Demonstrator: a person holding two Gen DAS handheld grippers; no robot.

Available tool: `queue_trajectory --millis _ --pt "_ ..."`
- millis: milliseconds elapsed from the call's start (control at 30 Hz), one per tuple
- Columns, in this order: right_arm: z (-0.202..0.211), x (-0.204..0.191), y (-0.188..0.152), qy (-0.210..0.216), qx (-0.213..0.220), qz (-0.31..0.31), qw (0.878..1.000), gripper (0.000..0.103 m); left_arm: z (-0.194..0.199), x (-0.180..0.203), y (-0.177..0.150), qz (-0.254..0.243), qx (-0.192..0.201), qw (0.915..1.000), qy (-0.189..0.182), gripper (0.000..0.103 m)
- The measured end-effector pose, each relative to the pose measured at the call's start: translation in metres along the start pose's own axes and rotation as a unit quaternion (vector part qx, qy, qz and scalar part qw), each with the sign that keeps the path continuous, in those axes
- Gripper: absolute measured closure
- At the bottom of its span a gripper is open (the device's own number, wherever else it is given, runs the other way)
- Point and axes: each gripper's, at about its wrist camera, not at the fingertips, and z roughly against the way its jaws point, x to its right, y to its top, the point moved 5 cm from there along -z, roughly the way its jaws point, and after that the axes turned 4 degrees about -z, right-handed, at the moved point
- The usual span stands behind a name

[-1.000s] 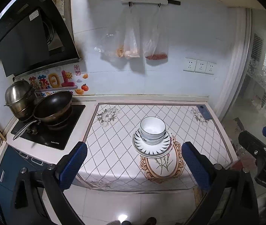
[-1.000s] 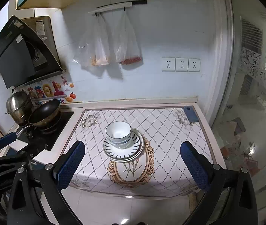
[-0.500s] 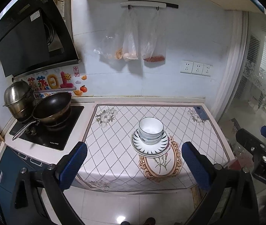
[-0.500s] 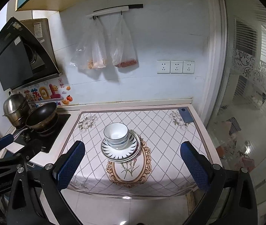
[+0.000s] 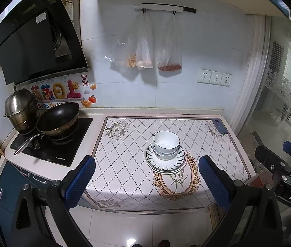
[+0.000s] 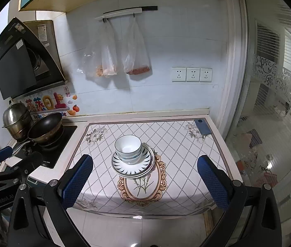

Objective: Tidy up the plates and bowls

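Bowls [image 5: 166, 144] sit stacked on plates [image 5: 165, 161] ahead of both grippers [image 5: 145, 180] [image 6: 145, 179]; jaws wide, empty; looks done, or next means reaching in.

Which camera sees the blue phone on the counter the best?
The right wrist view. There the blue phone lies flat at the far right corner of the counter, its whole back and round camera bump showing. In the left wrist view the phone sits at that same corner but looks narrower and more slanted.
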Motion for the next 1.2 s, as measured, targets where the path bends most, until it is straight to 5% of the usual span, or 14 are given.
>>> queue_trajectory --millis 1200 --pt "-0.010 0.000 0.007 -0.005 -0.001 0.003 1.000 0.000 -0.005 -0.009 0.009 0.004 0.004 1.0000 -0.002 0.000"
